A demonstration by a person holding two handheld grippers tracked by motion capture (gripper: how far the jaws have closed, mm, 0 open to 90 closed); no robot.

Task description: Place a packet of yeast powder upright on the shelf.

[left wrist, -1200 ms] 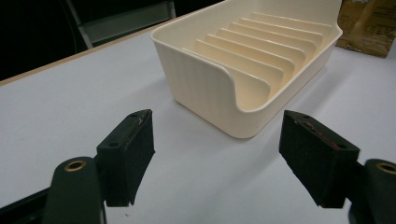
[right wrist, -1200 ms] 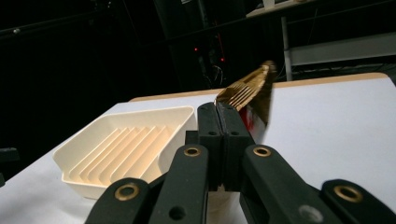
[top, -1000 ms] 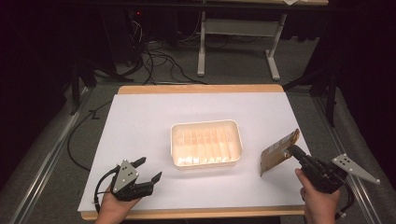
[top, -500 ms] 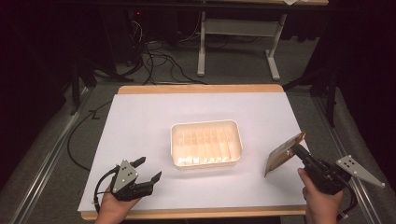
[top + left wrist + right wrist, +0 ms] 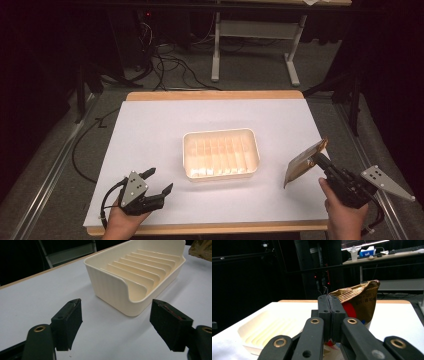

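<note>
Black and spread wide, the jaws of the left gripper (image 5: pixel 159 182) hold nothing at the near left corner of the white table (image 5: pixel 150 130), pointed toward the cream ribbed tray (image 5: pixel 221 155) at the centre. To the right of the tray, clear of its rim, a crinkled gold-brown foil packet (image 5: pixel 302 167) (red and blue print on its face, top seam crimped) stands tilted near the table's right edge. The right gripper (image 5: pixel 320 161) is clamped fully on the packet's edge, pads pressed together.
</note>
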